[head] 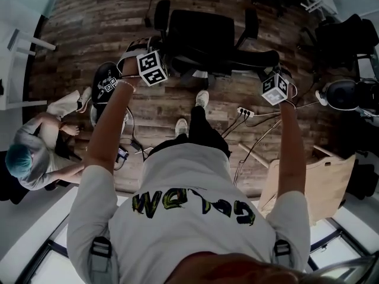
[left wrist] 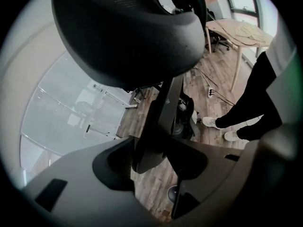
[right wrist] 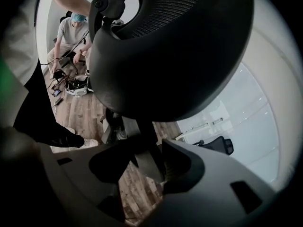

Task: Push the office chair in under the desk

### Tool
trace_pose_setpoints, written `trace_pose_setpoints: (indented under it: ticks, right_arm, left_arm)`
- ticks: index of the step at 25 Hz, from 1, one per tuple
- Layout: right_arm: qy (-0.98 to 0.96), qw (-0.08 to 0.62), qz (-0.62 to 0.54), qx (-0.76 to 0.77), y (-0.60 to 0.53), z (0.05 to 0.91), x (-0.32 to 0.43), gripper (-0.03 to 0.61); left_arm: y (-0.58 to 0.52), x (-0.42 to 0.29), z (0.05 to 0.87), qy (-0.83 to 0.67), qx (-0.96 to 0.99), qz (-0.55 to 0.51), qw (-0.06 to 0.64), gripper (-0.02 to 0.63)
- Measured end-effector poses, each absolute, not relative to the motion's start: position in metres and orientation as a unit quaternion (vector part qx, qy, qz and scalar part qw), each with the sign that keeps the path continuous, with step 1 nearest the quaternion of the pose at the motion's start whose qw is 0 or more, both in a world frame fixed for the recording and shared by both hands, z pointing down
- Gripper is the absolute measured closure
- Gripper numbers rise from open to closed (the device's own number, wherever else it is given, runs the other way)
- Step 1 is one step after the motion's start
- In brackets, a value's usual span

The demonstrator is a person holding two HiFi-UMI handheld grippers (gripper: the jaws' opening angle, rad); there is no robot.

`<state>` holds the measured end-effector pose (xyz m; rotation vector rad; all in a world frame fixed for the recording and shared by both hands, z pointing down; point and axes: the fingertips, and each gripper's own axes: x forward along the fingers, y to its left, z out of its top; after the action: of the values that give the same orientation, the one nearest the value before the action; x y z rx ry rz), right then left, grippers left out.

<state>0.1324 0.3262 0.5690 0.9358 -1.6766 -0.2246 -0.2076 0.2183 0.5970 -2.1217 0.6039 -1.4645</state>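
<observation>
The black office chair (head: 201,31) stands on the wood floor just ahead of me, its back turned toward me. My left gripper (head: 145,45) is at the left end of the back's top edge and my right gripper (head: 278,70) at the right end. In the left gripper view (left wrist: 156,174) the jaws straddle a black bar (left wrist: 163,112) under the chair's curved upper pad (left wrist: 128,32). Floor shows beside the bar. In the right gripper view (right wrist: 142,174) the same kind of bar (right wrist: 144,141) leans on one finger below the mesh pad (right wrist: 175,46), with a gap on its other side.
A person (head: 29,158) sits on the floor at the left, near gear and cables. A power strip (head: 246,111) with leads lies right of my feet. A wooden table (head: 308,182) stands at the lower right, another dark chair (head: 349,37) at the upper right, a white desk (head: 18,46) at the left.
</observation>
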Motion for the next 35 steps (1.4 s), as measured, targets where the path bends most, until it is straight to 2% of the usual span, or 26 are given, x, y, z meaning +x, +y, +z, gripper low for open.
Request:
trace_pose_setpoints:
  ticks: [35]
  right_arm:
    - [-0.745, 0.530, -0.115, 0.389, 0.087, 0.585, 0.199, 0.365]
  left_arm:
    - [-0.014, -0.155, 0.609, 0.266, -0.744, -0.586, 0.183, 0.384]
